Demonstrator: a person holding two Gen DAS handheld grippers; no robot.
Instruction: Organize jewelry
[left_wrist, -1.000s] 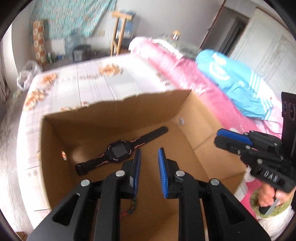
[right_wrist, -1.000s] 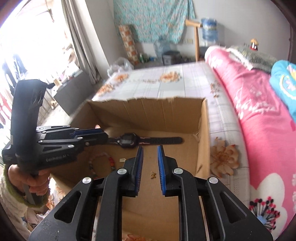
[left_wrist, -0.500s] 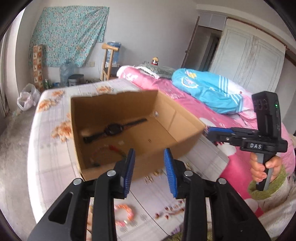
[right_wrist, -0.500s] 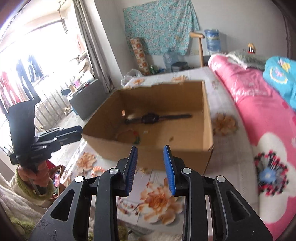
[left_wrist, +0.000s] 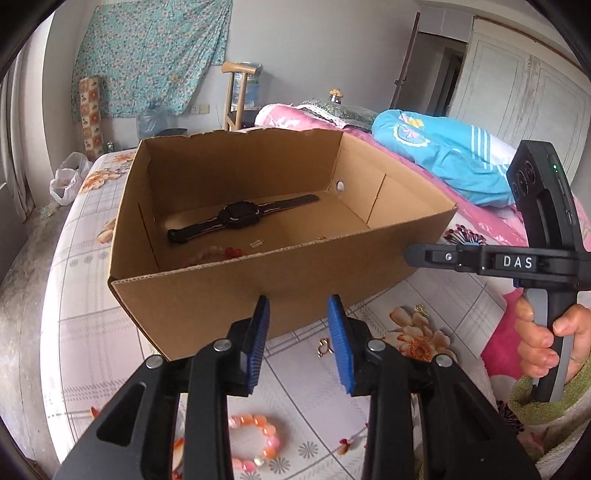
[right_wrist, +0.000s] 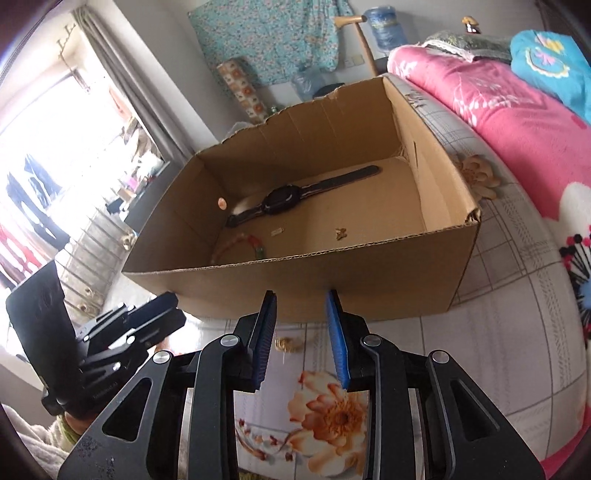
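Before cardboard box (left_wrist: 258, 295): bead bracelet (left_wrist: 255, 439), gold earring (right_wrist: 288, 344) on bedsheet (left_wrist: 92, 332).

watch (left_wrist: 240, 216) in box (left_wrist: 258, 295); box on bed (left_wrist: 92, 332) | bracelet (left_wrist: 255, 439) before box

Left gripper (left_wrist: 299, 343) and right gripper (right_wrist: 302, 341) both angled downward, jaws parted, empty; right hand (left_wrist: 546, 339) wraps its handle.

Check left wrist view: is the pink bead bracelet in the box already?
No, the pink bead bracelet lies on the bedsheet outside the cardboard box, below the left gripper.
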